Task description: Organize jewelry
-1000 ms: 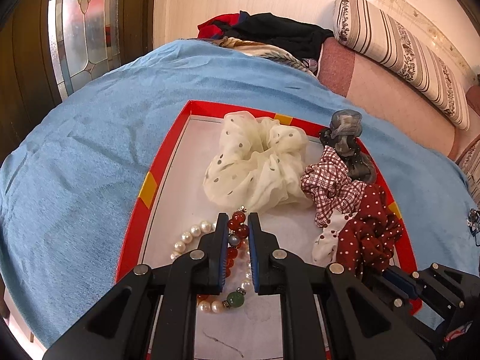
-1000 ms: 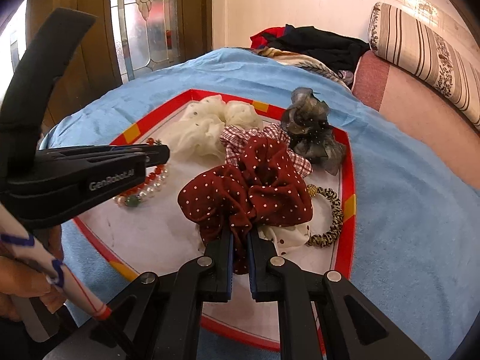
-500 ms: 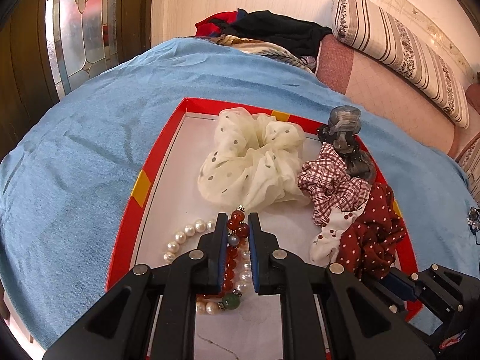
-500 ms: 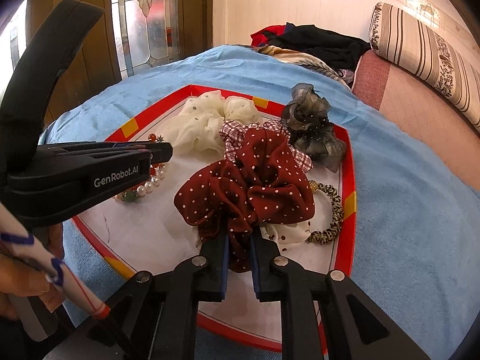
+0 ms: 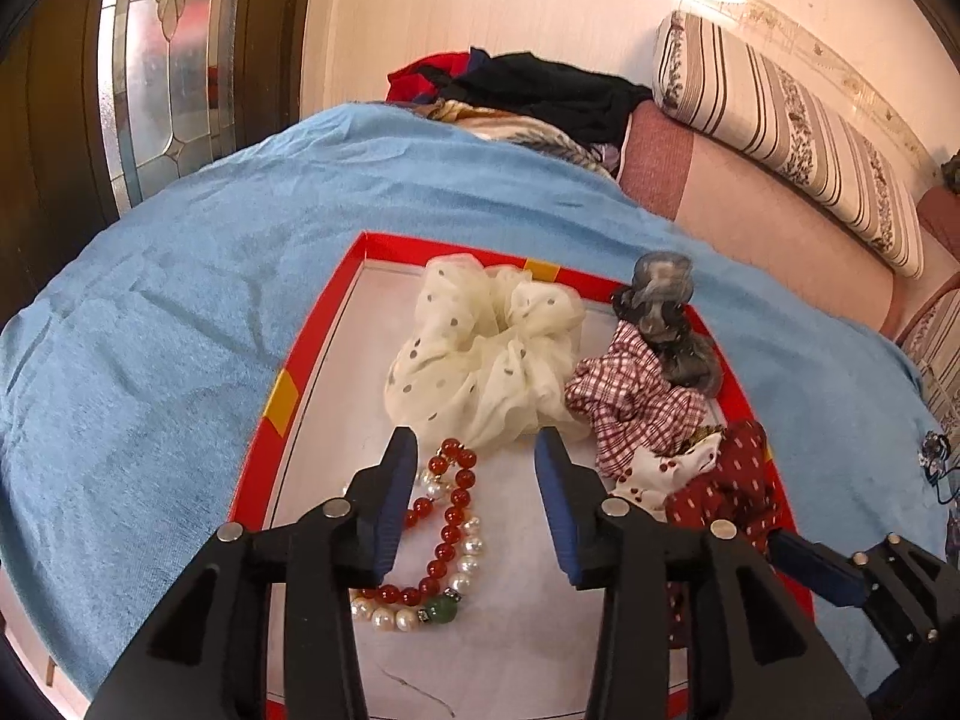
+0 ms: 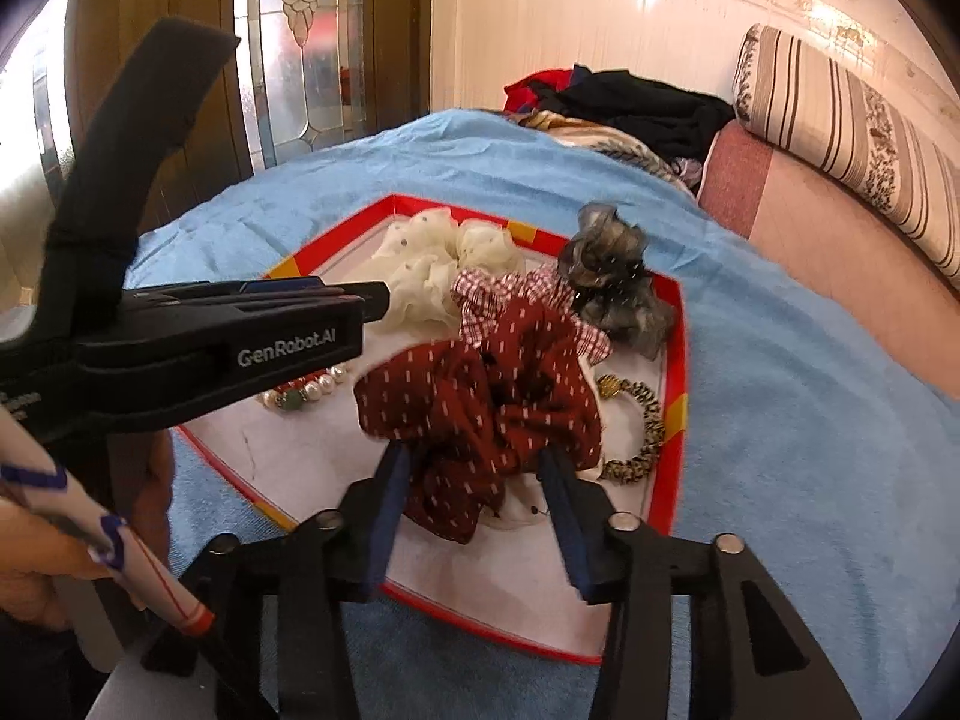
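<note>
Fingers of the left gripper (image 5: 475, 450) stand spread, having just been opening, and nothing is pinched: the bracelets (image 5: 441, 531) lie loose on the tray floor under and between them. Fingers of the right gripper (image 6: 474, 459) are likewise parted after opening, with the red scrunchie (image 6: 486, 402) bunched between them; I cannot tell whether a pad still brushes the cloth.

Two bracelets lie together, one of round red beads, one of white pearls, with a single green bead at the near end. Their long axis runs from that near end away toward the cream scrunchie (image 5: 486, 354), whose lower edge the far red beads just reach. They sit in the tray's (image 5: 312, 360) near left part as the left view has it.

Dark red with small white dots, the red scrunchie sits crumpled, no clear long axis, in the tray's near right. Behind it lies a checked scrunchie (image 5: 636, 405), then a grey one (image 5: 666, 312) at the far right rim. A leopard-print band (image 6: 645, 429) lies just right of the red scrunchie.

Red-rimmed with yellow marks, the tray rests on a blue blanket (image 5: 180, 330).
</note>
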The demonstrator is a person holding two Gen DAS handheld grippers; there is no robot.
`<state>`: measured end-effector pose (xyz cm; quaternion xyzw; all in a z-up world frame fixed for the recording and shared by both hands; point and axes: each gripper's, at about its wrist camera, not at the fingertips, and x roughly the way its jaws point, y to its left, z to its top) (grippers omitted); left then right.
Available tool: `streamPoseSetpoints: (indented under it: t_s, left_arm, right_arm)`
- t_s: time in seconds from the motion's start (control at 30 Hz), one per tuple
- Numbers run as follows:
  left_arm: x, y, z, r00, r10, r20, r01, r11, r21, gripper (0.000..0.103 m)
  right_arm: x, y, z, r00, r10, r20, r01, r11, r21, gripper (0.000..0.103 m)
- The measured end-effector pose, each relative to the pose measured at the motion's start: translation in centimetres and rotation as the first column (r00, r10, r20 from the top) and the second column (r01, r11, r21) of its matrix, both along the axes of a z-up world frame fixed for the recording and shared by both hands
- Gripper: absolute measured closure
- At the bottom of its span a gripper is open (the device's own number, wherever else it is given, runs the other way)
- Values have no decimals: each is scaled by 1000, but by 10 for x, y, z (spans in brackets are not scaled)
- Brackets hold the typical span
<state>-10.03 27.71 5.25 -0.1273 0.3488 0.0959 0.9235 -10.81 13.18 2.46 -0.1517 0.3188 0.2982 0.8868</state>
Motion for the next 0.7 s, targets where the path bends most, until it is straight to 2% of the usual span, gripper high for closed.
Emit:
streamPoseSetpoints:
  t_s: [0.23, 0.37, 0.47, 0.6, 0.7]
  left_arm:
    - [-9, -10, 6, 999, -3, 43, 2, 999, 36, 57]
    - [-21, -14, 11, 997, 18, 73, -21, 999, 43, 45]
    - [-32, -18, 14, 995, 36, 93, -41, 998, 53, 42]
    - [-47, -23, 19, 991, 60, 118, -68, 996, 60, 31]
    - [-60, -26, 21, 989, 78, 127, -85, 995, 47, 28]
  right_arm:
    - [-13, -15, 19, 999, -17, 41, 17, 1000, 10, 45]
    - [-22, -25, 28, 997, -37, 60, 37, 999, 13, 40]
    - [-30, -35, 34, 995, -52, 83, 51, 999, 12, 36]
    - [-36, -47, 42, 993, -68, 101, 67, 998, 17, 33]
    - [-40, -54, 46, 991, -81, 107, 79, 997, 22, 32]
